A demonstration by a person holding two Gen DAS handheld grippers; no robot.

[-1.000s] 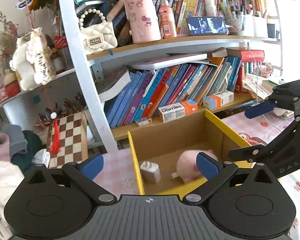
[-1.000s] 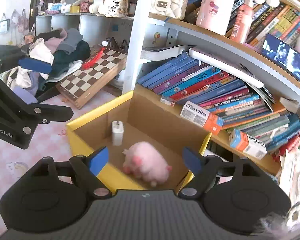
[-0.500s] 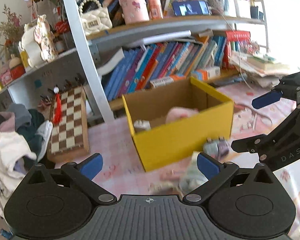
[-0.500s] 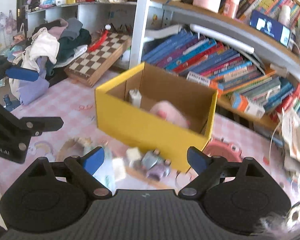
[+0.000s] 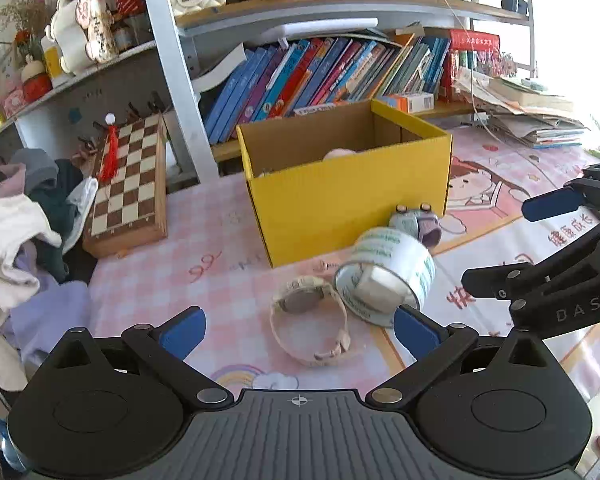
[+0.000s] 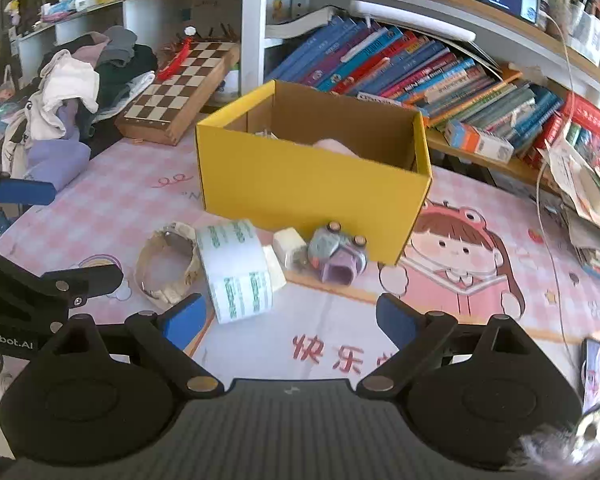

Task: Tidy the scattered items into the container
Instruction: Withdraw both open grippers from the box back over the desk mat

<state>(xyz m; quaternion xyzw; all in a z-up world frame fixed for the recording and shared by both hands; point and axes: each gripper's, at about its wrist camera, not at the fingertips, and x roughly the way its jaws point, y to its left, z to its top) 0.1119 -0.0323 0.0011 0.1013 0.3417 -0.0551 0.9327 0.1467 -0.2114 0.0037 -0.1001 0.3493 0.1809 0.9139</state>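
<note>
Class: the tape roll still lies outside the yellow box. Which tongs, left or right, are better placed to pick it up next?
Probably the left tongs: open, with the tape roll just ahead by their right fingertip. The right tongs are open too, roll off-centre.

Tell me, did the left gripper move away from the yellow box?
Yes. The left gripper backed away from the yellow box: earlier it looked down into it, now the box sits farther off.

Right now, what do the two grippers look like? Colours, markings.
Both are matte black linkage frames with blue finger pads and silver pivot pins. The left gripper has a ribbed grey base with a crosshair mark; the right gripper reads "DAS" seen from the left wrist. No sleeves visible.
</note>
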